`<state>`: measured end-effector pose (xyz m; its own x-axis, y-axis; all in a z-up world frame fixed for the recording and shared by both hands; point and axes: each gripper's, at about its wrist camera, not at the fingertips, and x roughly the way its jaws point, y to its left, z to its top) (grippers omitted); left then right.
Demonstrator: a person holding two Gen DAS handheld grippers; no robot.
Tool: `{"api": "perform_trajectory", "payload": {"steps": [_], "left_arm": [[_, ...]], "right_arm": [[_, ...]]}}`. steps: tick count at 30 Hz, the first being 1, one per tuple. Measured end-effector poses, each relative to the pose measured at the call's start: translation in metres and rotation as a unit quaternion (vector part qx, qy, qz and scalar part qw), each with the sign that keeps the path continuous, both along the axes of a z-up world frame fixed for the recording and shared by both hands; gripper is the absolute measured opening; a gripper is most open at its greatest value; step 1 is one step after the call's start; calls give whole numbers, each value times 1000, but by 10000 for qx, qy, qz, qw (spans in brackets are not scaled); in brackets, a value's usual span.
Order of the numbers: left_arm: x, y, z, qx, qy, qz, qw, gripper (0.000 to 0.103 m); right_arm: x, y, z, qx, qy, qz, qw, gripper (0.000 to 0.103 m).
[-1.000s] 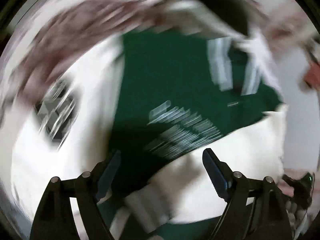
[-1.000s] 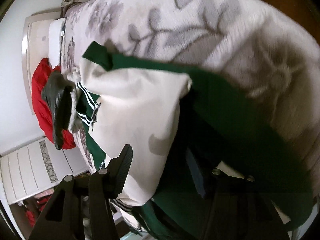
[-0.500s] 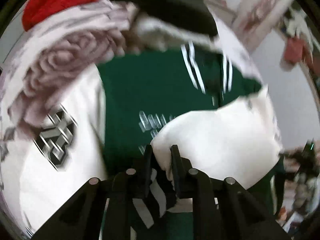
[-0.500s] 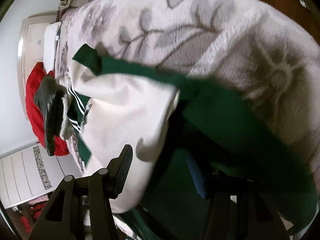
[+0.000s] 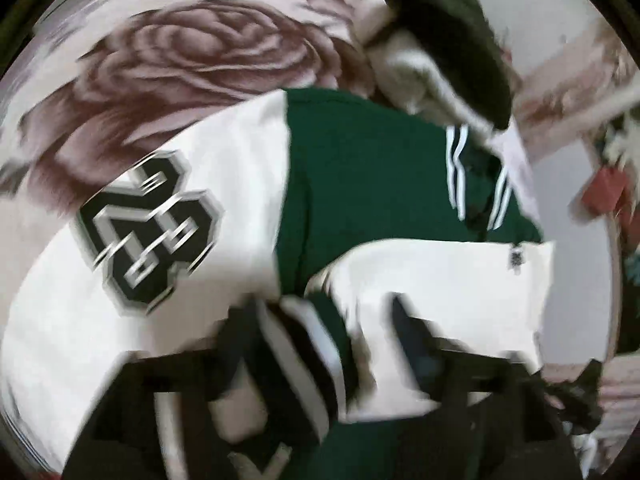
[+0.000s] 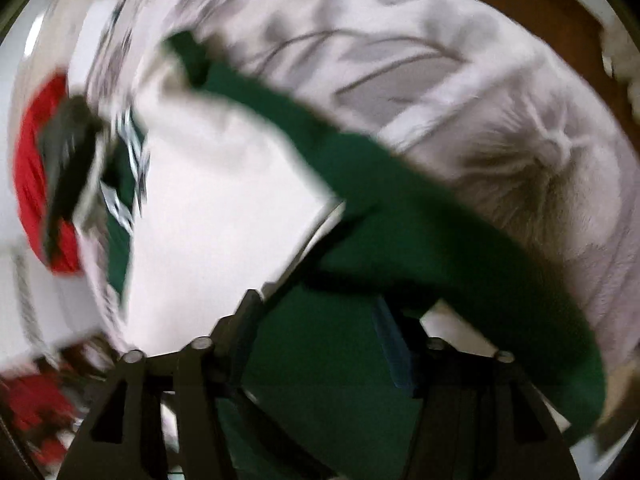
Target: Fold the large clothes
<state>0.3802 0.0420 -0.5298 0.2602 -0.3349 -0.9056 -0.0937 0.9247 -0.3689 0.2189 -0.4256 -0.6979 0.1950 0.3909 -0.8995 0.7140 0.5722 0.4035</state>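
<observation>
- On a floral blanket [image 5: 208, 52], a green and white jacket [image 5: 360, 168] is spread, its white sleeve with a black number patch [image 5: 148, 228] lying at the left of the left wrist view.
- In the left wrist view, the left gripper [image 5: 324, 332] is seen blurred, with its fingers [image 5: 412, 340] set apart; the striped cuff [image 5: 304, 344] of the folded-over white sleeve lies between them.
- Whether that cuff is touched by the left fingers cannot be told through the blur.
- In the right wrist view, the right gripper [image 6: 316, 328] is shown with its fingers [image 6: 392, 340] spread wide, and green cloth of the jacket [image 6: 400, 240] lies between and over them.
- No pinch on the cloth is seen at the right fingers, though the green hem band is draped across the far finger.
- Beyond the collar, a dark garment [image 5: 448, 36] is laid over pale lining, beside a red item [image 6: 32, 168].
</observation>
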Motion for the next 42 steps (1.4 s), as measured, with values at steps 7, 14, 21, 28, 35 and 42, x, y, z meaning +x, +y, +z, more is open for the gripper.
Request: {"api": "perform_trajectory", "payload": {"steps": [7,14,21,28,35,42], "left_arm": [[-134,98,4,-57,476,1902,9806,89],[-249,207,-77,-923,968,4209,8972,87],[-252,260,-85,-1072,80,5311,8404,19],[-196,350,-60,-556,-584,5098,8565,16],[-125,390,-100,-629,-117,4452,8932,25],[-112,374,-95,-755,-219,4439,8926,65]], "right_arm": [[41,102,15,-40,-4,1355,9908,65],[78,198,17,38,-202,2276,9735,65],[79,239,12,-634,-103,2654,9620,66],[76,237,20,-875,-8,2611,9613,66],[69,236,27,-1101,111,2425,9638,67],[83,268,58,-3066,369,3113,8987,86]]}}
